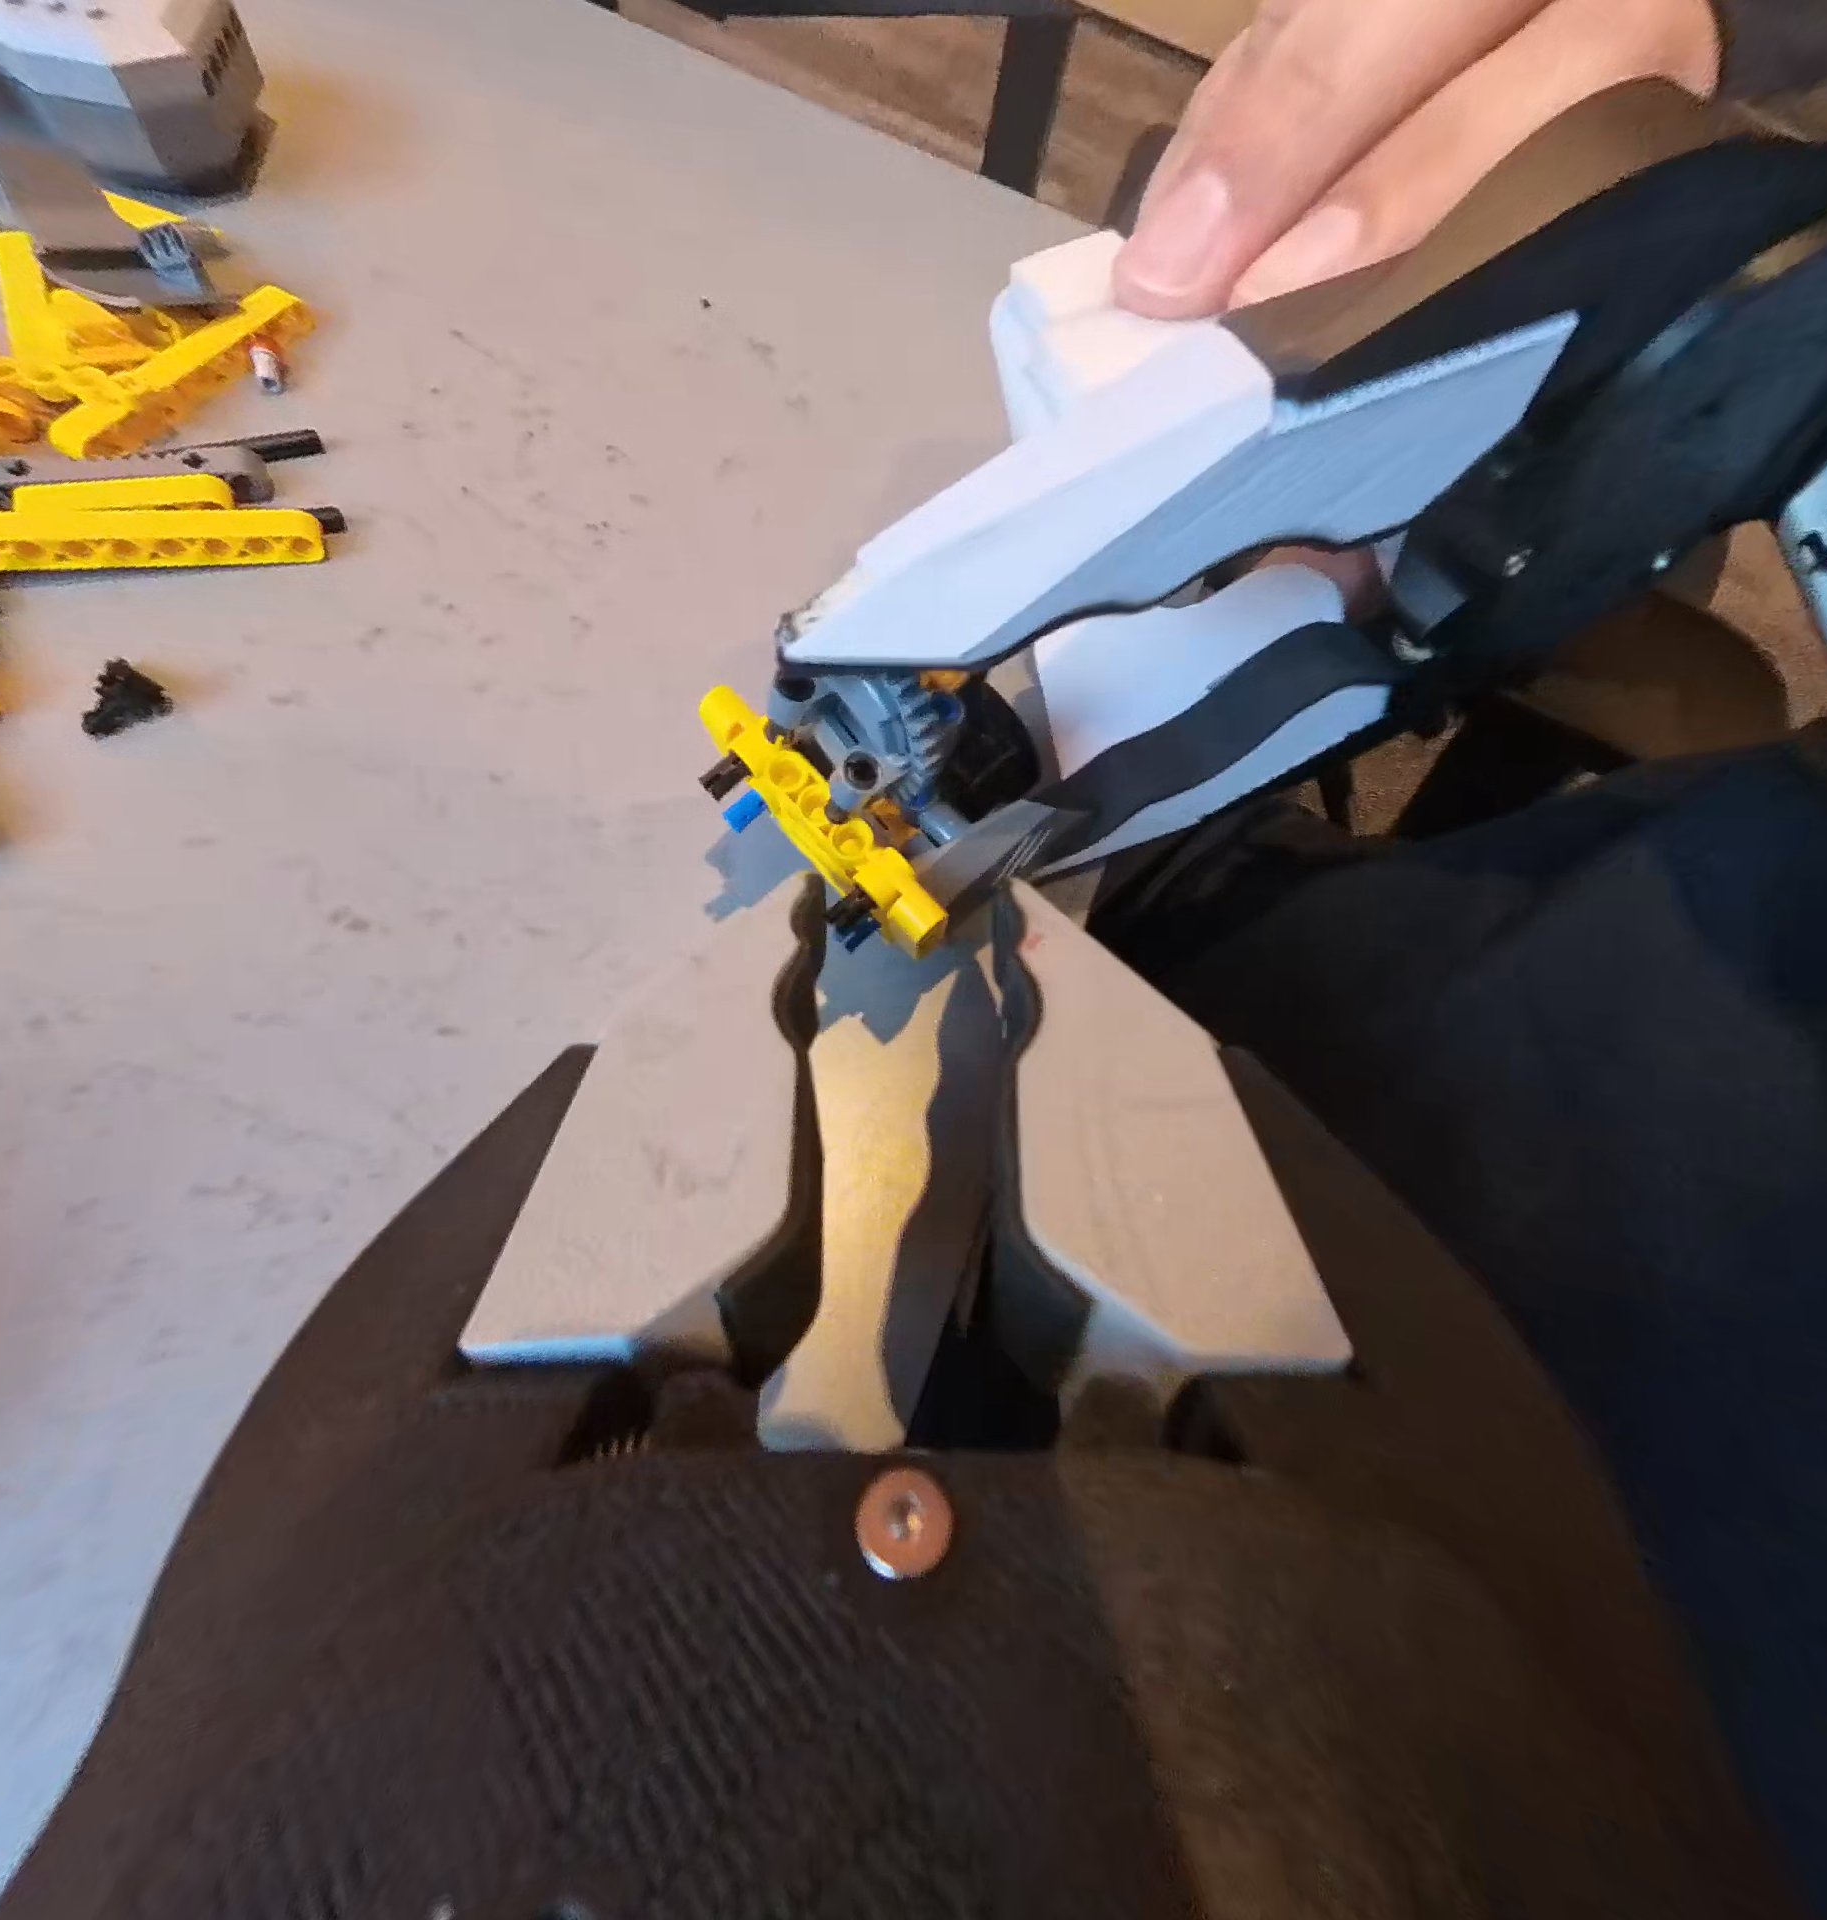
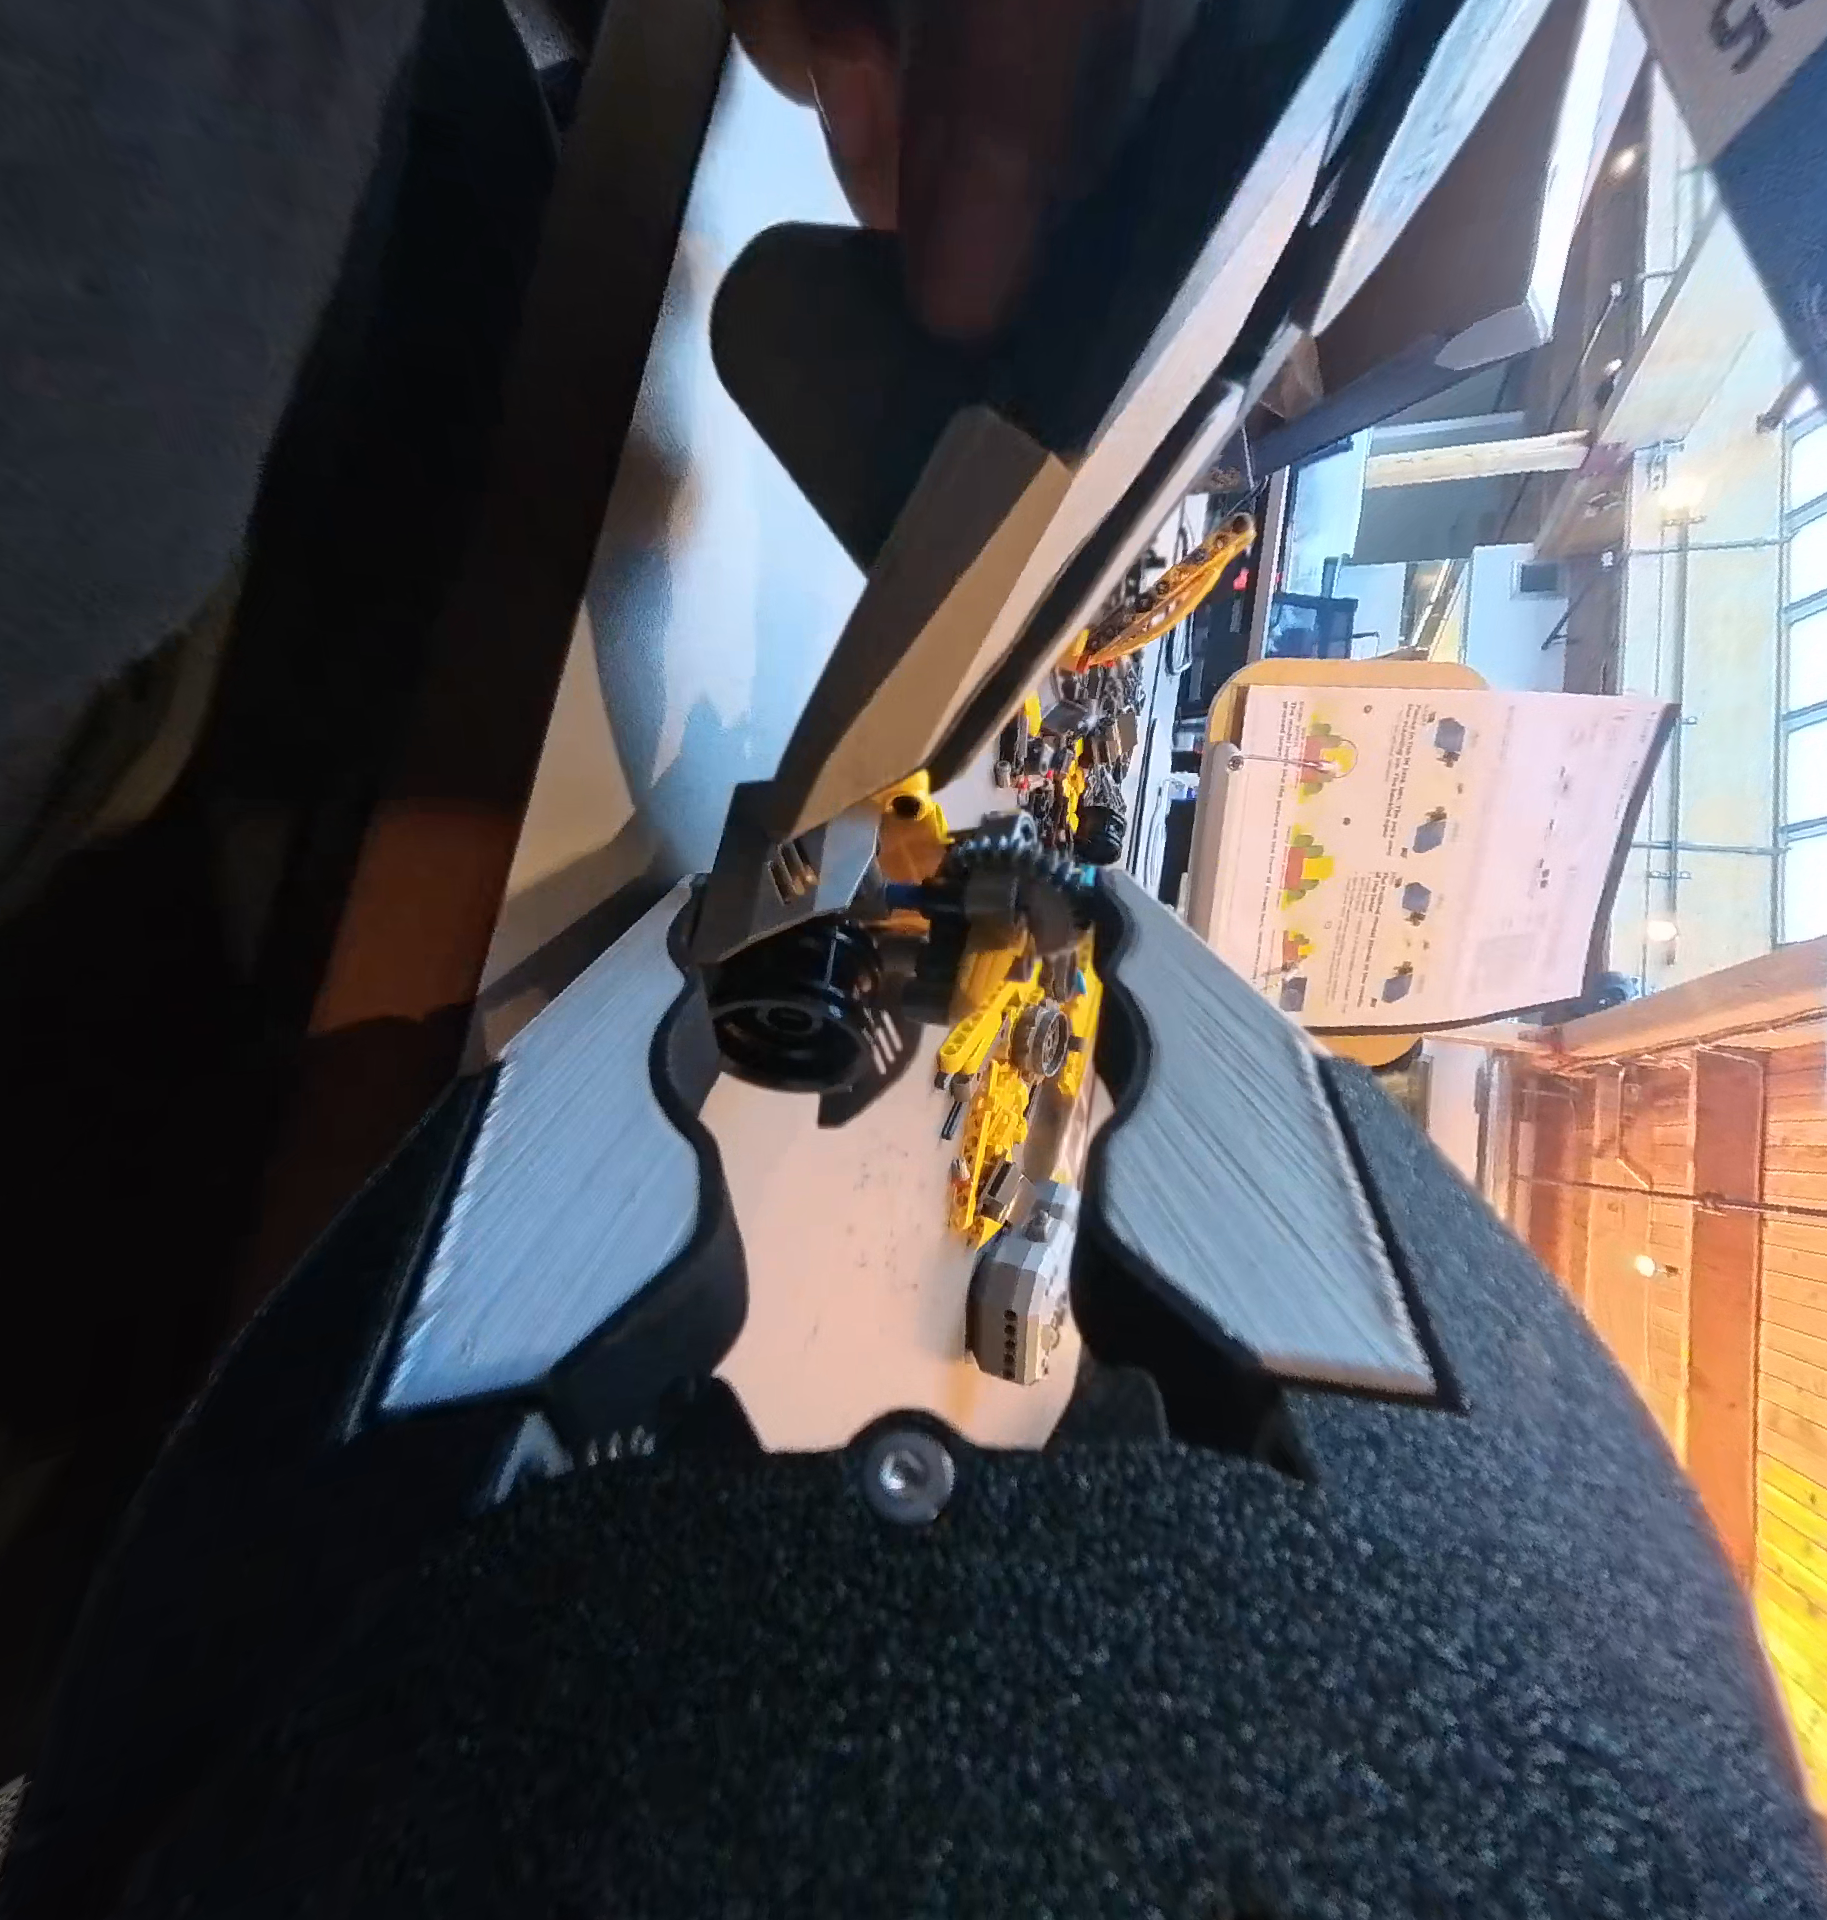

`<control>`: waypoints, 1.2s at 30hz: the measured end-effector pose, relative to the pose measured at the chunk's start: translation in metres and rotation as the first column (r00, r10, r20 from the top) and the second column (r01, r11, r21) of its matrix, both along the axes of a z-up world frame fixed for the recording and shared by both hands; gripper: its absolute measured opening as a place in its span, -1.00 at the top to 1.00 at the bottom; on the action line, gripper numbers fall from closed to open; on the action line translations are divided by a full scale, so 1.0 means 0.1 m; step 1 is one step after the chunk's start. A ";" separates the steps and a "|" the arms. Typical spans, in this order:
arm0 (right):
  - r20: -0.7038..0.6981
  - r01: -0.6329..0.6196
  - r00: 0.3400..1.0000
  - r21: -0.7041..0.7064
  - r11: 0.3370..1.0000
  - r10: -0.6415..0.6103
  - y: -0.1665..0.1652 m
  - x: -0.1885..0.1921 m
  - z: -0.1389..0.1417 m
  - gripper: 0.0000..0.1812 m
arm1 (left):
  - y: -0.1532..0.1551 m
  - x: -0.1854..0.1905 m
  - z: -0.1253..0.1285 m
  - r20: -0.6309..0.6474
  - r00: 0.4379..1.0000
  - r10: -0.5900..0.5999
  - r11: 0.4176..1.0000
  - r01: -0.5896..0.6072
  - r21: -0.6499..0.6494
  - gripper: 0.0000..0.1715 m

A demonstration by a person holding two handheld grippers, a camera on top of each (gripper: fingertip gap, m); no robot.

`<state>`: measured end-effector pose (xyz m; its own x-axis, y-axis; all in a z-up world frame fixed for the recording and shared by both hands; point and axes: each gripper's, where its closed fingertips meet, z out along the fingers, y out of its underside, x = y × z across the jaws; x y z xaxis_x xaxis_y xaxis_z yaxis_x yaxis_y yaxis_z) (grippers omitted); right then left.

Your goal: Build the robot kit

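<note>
A small brick assembly (image 1: 867, 769) has a yellow holed beam (image 1: 800, 774), a grey gear (image 1: 919, 727) and a black wheel (image 1: 987, 753). My right gripper (image 1: 888, 758) comes in from the upper right and is shut on it above the table edge. In the right wrist view the gripper (image 2: 888, 925) grips it by the wheel (image 2: 784, 997) and gears (image 2: 1002, 873). My left gripper (image 1: 909, 914) has its tips closed in around the lower end of the yellow beam. It also shows in the right wrist view (image 2: 784, 862), coming down from above onto the assembly.
On the pale table (image 1: 473, 831), yellow beams (image 1: 140, 520), a grey motor block (image 1: 109, 94) and a small black part (image 1: 124, 701) lie at the far left. A hand (image 1: 1304, 135) holds the right gripper. An instruction booklet (image 2: 1408, 852) stands behind. Dark clothing (image 1: 1511, 1143) is at the right. The grippers are tip to tip, or close to it.
</note>
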<state>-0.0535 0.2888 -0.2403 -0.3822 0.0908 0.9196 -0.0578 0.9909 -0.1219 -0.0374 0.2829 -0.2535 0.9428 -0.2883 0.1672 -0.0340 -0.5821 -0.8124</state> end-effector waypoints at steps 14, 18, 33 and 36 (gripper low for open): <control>0.056 0.053 0.998 -0.190 0.980 -0.043 0.06 0.06 0.10 0.22 | 0.05 -0.29 -0.11 0.080 0.978 -0.195 0.973 0.203 -0.111 0.77; 0.153 0.102 0.988 -0.507 0.856 -0.027 0.19 0.13 0.33 0.28 | 0.08 -0.45 -0.10 0.181 0.949 -0.259 0.948 0.286 -0.140 0.77; 0.352 0.087 0.909 -0.683 0.725 0.223 0.15 0.09 0.02 0.34 | -0.03 -0.39 -0.09 0.265 0.810 -0.523 0.805 0.572 -0.157 0.78; 0.351 0.123 0.906 -0.754 0.645 0.238 0.22 0.07 0.10 0.47 | -0.09 -0.35 -0.11 0.174 0.759 -0.628 0.747 0.650 -0.142 0.78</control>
<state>-0.0469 0.3104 -0.2301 -0.7083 0.6353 0.3077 0.1187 0.5369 -0.8353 -0.0725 0.2740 -0.2645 0.5211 -0.7701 0.3680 -0.3708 -0.5926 -0.7151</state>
